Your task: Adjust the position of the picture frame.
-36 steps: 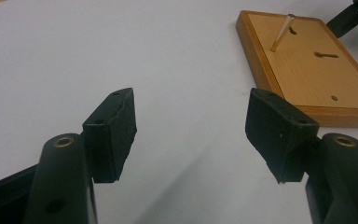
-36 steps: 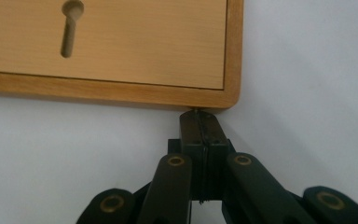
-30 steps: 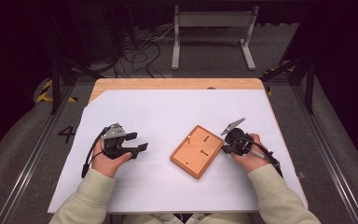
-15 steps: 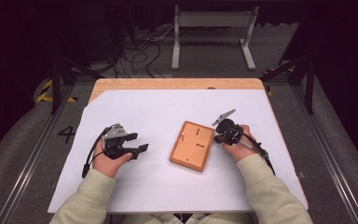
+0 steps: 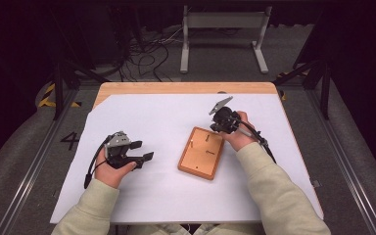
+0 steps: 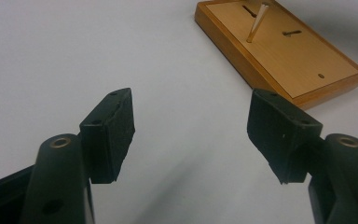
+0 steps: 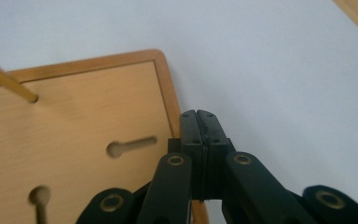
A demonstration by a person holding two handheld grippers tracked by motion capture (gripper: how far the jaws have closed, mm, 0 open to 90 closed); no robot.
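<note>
A flat wooden board [image 5: 201, 152] with keyhole slots [image 7: 130, 145] lies on the white sheet, right of centre. A thin wooden peg [image 6: 257, 23] stands tilted in a hole near its far end. My right gripper [image 5: 214, 127] is shut with nothing between its pads and hovers over the board's far right edge [image 7: 165, 93]. In the right gripper view the shut tips [image 7: 199, 119] sit just past that rim, and the peg [image 7: 7, 81] leans at the upper left. My left gripper [image 5: 144, 151] rests open on the sheet left of the board, its empty jaws [image 6: 191, 135] facing the board [image 6: 284, 51].
White paper [image 5: 166, 117] covers most of the wooden table [image 5: 186, 88]. Beyond the far edge stand a grey metal stand [image 5: 223, 29] and loose cables [image 5: 147, 49] on the floor. A cable [image 5: 90, 169] trails from the left gripper.
The right hand moved away from the person and slightly left, along the board's right side. The board turned to lie more lengthwise and shifted a little left. The left hand stayed put.
</note>
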